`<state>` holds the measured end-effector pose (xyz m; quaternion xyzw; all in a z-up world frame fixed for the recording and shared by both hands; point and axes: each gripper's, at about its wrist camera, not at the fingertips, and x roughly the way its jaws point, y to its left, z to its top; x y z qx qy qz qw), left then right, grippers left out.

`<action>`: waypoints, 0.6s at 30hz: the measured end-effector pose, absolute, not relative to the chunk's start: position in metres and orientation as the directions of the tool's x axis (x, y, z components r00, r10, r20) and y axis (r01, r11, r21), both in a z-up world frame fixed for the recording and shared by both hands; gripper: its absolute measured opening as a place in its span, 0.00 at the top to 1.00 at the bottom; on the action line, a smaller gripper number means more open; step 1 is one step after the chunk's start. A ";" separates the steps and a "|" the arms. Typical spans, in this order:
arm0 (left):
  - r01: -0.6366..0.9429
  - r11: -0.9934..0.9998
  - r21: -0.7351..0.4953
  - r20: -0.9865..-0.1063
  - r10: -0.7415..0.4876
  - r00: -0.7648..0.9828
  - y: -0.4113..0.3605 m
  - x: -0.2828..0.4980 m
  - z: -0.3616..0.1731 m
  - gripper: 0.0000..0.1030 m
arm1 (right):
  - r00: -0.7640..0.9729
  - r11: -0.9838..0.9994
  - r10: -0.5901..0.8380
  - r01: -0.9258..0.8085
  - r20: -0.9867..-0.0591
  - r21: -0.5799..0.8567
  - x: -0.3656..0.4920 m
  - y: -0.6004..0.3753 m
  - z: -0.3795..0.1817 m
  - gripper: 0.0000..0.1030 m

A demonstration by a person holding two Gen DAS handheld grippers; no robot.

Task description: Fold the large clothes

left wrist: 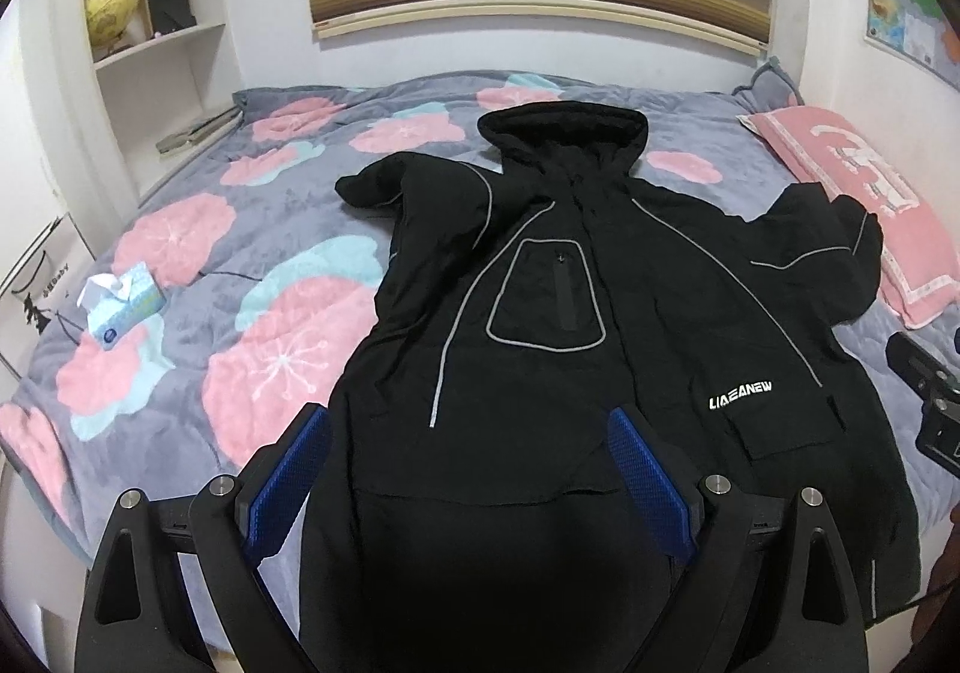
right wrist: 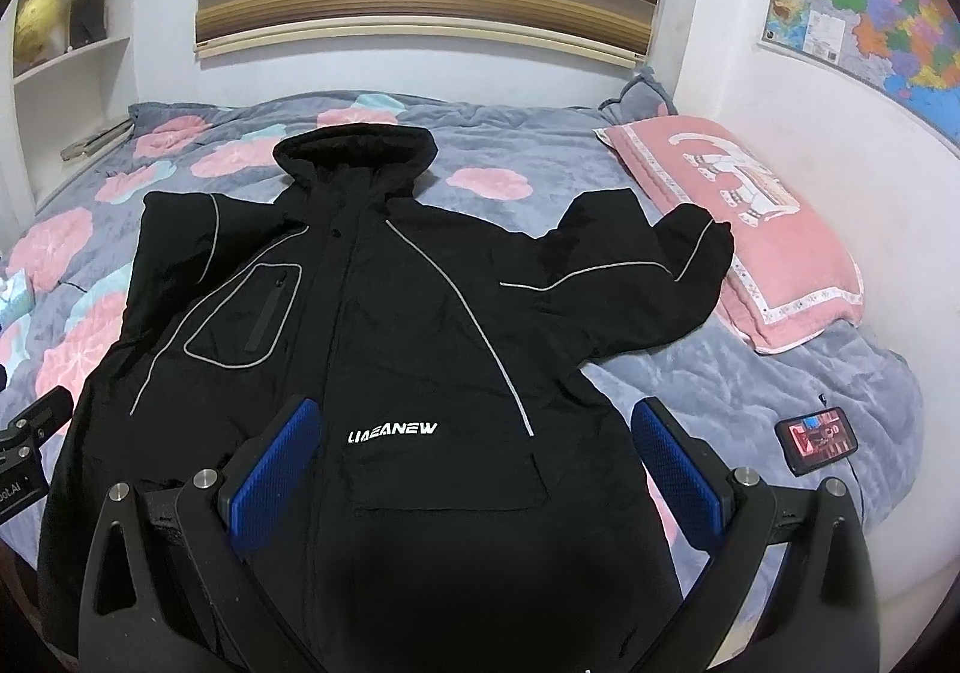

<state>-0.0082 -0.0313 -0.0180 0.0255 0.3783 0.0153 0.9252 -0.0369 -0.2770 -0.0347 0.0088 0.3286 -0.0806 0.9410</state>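
Note:
A large black hooded jacket with grey piping and white lettering lies face up on the bed, hood toward the far wall. Its left sleeve is bent back over the chest side; its right sleeve stretches toward a pink pillow. My left gripper hovers open above the jacket's lower left part, nothing between its blue pads. My right gripper hovers open over the jacket's lower right part, near the lettering, also empty. Each gripper shows at the edge of the other's view.
A pink pillow lies at the bed's right side, touching the right sleeve cuff. A phone rests on the blanket right of the jacket. A tissue box sits on the bed's left. Shelves stand at the far left.

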 end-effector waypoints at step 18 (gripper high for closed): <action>0.009 1.000 0.010 -0.697 0.001 0.717 -0.025 0.003 -0.027 0.09 | 0.745 0.991 -0.134 0.121 -0.654 -0.065 -0.018 -0.262 -0.048 0.00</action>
